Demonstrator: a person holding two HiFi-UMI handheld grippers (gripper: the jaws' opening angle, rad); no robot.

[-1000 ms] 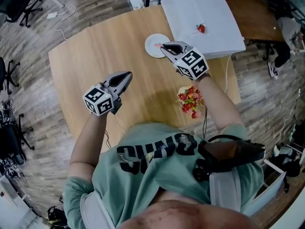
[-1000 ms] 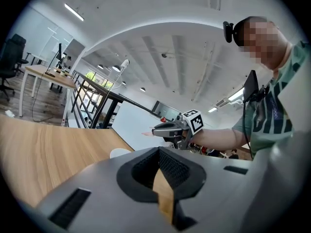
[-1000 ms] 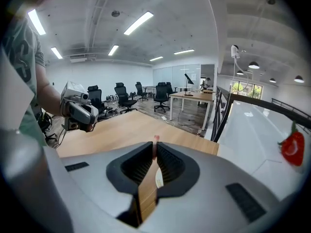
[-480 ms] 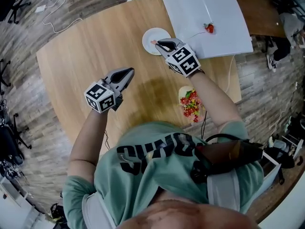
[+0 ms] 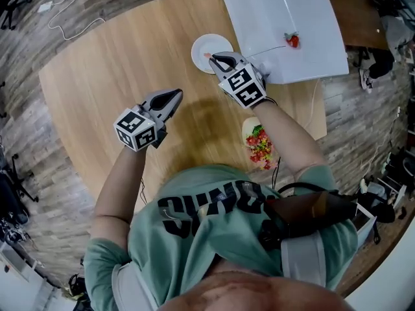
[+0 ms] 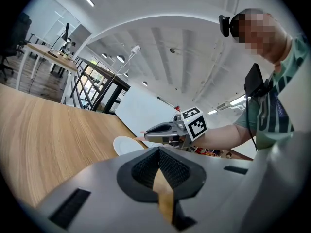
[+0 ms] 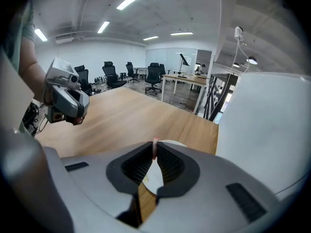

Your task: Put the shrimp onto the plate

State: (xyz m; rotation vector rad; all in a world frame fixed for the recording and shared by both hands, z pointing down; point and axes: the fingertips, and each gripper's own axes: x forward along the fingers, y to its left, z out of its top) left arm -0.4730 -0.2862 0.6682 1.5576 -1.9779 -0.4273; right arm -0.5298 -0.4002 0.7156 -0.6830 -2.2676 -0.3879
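Note:
A small pink shrimp (image 5: 207,56) is pinched in my right gripper (image 5: 212,58), which is shut on it just over the near edge of the white plate (image 5: 205,44). In the right gripper view the shrimp (image 7: 154,146) pokes out between the black pads, with the plate (image 7: 176,144) right behind them. My left gripper (image 5: 176,96) hovers over bare wood to the left and nearer, shut with nothing in it. From the left gripper view (image 6: 158,152) I see the plate (image 6: 125,144) and the right gripper (image 6: 151,129) above it.
A heap of red, yellow and green food (image 5: 259,145) lies on the wooden table (image 5: 130,57) by my right forearm. A white board (image 5: 279,18) with a red strawberry-like piece (image 5: 294,41) covers the table's far right, beside the plate.
Both grippers have sunk toward the table. The right one, still holding the shrimp, now sits lower and tipped further down at the plate's near edge.

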